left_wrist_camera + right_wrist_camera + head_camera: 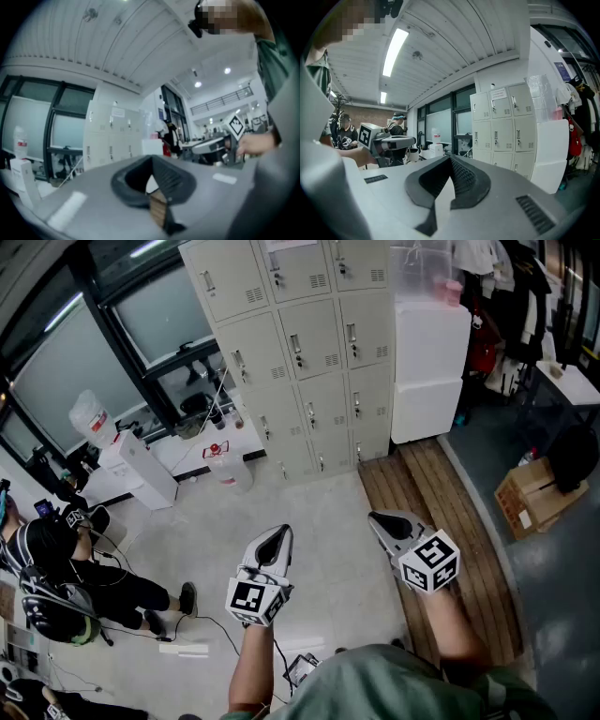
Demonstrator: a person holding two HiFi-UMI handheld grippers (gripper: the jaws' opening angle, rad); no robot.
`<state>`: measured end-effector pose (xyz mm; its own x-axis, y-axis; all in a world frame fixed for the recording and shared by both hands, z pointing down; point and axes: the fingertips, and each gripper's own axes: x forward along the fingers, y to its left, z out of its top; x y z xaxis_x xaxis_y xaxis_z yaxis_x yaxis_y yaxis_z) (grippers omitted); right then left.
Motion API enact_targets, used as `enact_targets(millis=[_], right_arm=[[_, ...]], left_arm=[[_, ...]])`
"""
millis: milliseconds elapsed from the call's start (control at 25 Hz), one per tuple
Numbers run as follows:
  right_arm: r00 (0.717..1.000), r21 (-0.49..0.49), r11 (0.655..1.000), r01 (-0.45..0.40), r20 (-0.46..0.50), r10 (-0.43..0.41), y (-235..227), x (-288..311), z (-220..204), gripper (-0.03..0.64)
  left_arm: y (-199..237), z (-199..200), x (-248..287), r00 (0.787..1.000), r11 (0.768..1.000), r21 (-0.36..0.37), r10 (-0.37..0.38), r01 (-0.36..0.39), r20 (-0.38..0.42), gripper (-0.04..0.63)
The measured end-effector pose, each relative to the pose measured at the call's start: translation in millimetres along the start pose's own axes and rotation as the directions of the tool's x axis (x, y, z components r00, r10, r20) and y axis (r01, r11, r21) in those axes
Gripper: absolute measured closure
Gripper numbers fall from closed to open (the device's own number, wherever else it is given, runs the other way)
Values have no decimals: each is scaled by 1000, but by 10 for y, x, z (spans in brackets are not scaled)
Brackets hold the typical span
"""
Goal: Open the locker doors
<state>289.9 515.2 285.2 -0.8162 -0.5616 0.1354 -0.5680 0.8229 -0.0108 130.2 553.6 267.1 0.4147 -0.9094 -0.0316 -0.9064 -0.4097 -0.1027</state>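
Green shirt (pixel 375 685) of the wearer fills the bottom edge of the head view, both forearms reaching out over the floor (pixel 319 512). Left tongs (pixel 280 532) are held about level, jaws pressed together at the tip, nothing between them; marker cube (pixel 253 600) sits at the rear. Right tongs (pixel 374 517) are just beside, tipped slightly down, jaws fully closed and empty too. The two tongs are apart, side by side, both aimed toward the lockers (pixel 300 343).

Lockers stand at the far edge of the floor, a grey bank three columns wide; every door visible is closed, each with a small handle and vent slots. Both tongs are well apart from them, no contact.

White cabinet (pixel 429 362) touches the lockers' right side. Wooden strip (pixel 441 521) runs along the floor from that corner toward the wearer. Cardboard box (pixel 530 493) sits at the right edge. Windows (pixel 84 352) are along the left wall, with a water dispenser (pixel 136 465) below them. Another person (pixel 66 577) sits on the floor at the left edge.
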Motion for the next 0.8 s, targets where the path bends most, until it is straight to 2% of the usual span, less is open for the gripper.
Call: enact_targets(millis=[520, 800], right_arm=[[1000, 15, 1000, 16, -4, -16, 16, 188, -55, 614], [999, 40, 999, 11, 34, -13, 96, 270, 2, 614]], left_arm=[[188, -74, 5, 1000, 1000, 0, -7, 7, 15, 595], [317, -98, -25, 1000, 1000, -13, -9, 9, 13, 595]])
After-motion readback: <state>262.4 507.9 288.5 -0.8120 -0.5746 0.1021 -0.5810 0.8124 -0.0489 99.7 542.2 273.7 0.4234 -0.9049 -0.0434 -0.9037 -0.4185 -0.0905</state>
